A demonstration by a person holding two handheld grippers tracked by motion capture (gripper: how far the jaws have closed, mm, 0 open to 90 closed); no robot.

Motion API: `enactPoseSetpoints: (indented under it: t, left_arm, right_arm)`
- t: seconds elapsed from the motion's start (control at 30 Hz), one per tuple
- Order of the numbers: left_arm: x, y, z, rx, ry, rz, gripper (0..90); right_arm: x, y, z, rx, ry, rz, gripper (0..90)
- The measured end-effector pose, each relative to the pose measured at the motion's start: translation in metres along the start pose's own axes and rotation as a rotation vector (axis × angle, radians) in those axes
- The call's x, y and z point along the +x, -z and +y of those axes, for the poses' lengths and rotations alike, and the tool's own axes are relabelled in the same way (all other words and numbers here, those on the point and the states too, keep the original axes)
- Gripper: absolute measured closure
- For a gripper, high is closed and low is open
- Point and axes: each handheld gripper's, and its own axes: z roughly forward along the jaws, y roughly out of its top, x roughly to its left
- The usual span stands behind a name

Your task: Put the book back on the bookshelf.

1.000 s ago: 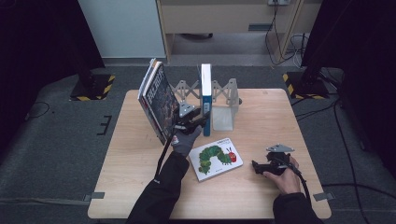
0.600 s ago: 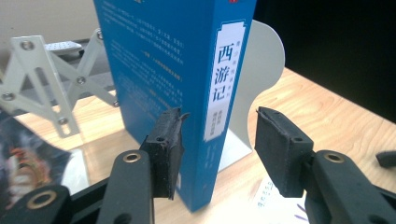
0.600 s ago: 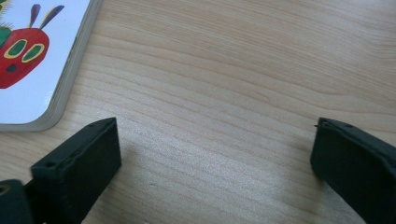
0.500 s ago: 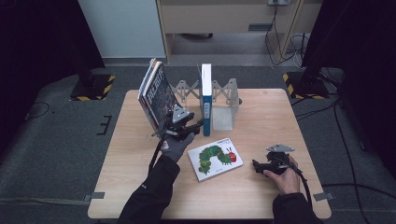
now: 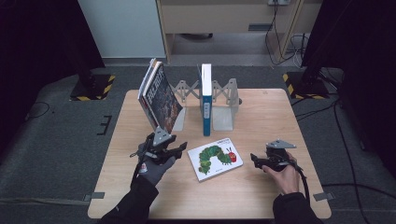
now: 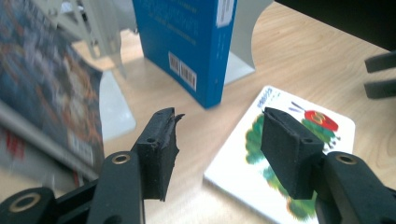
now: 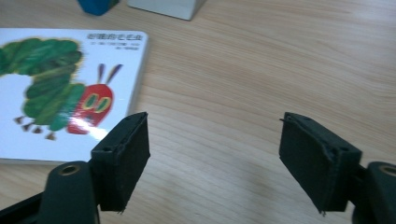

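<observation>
A white caterpillar picture book (image 5: 215, 158) lies flat at the table's middle front. My left gripper (image 5: 181, 148) hovers just left of it, in front of two leaning books (image 5: 159, 95). Its jaws have just been opening and nothing is between them (image 6: 219, 140); beyond them are the picture book (image 6: 233, 163) and an upright blue book (image 6: 187, 42). My right gripper (image 5: 254, 158) rests to the right of the picture book, pointing at it. Its jaws have just been closing but stand apart over bare wood (image 7: 215, 154), with the picture book (image 7: 56, 93) to their left.
The blue book (image 5: 205, 100) stands in a grey expanding bookend rack (image 5: 224, 105) at the back middle. The two leaning books (image 6: 42, 93) tilt against the rack's left end. Bare wood lies at the table's right side and front edge.
My left hand has drawn back from the foot of the leaning books, toward the person and to the left. The right hand has stayed put, its jaws narrower.
</observation>
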Motion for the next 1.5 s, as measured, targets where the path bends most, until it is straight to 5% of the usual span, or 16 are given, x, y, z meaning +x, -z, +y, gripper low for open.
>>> enactPoseSetpoints:
  t: [0.17,0.47,0.87,1.13,1.5]
  left_arm:
    - [-0.001,0.003,-0.021,0.035,0.033,-0.041,42.7]
    - [-0.005,-0.014,-0.04,0.11,-0.001,-0.03,40.8]
    - [-0.015,-0.036,-0.047,0.164,0.025,-0.087,36.7]
    - [-0.022,-0.051,-0.053,0.192,0.08,-0.125,36.7]
    - [-0.03,-0.061,-0.059,0.233,0.065,-0.176,36.5]
  right_arm:
    - [0.008,-0.003,0.007,0.022,0.0,0.052,26.8]
    - [0.029,-0.016,0.023,0.027,0.0,0.165,28.8]
    - [0.045,-0.041,0.025,0.053,-0.059,0.291,34.3]
    - [0.04,-0.049,0.019,0.085,-0.114,0.33,36.2]
    - [0.039,-0.045,0.02,0.078,-0.133,0.356,42.0]
